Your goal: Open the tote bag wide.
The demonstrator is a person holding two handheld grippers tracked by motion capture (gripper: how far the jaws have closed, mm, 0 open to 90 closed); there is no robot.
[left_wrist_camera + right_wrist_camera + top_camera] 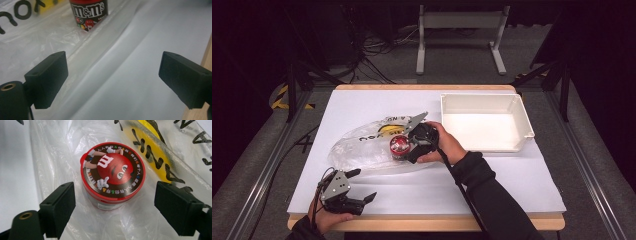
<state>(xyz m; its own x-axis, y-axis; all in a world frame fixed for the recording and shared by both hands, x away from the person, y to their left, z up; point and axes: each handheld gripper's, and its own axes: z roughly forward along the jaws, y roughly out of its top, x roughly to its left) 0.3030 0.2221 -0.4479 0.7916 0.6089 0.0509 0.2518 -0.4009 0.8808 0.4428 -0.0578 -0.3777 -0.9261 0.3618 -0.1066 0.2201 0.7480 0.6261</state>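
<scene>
A red-lidded M&M's tub (pixel 399 145) (pixel 112 173) stands upright on a clear plastic bag (pixel 362 145) (pixel 62 145) with black and yellow print, at the middle of the white table. My right gripper (pixel 411 148) (pixel 113 205) hovers at the tub's right side, tilted down over it. Its jaws are open, wider than the tub, and do not touch it. My left gripper (pixel 365 184) (pixel 112 77) is open and empty near the front left of the table, just off the bag's near edge. In the left gripper view the tub (pixel 88 12) stands farther off on the bag (pixel 37 37).
A white rectangular tray (pixel 484 97) sits at the back right of the table. The table's wooden front edge (pixel 207 55) runs close beside the left gripper. Bare white tabletop (pixel 512 185) lies at the front right.
</scene>
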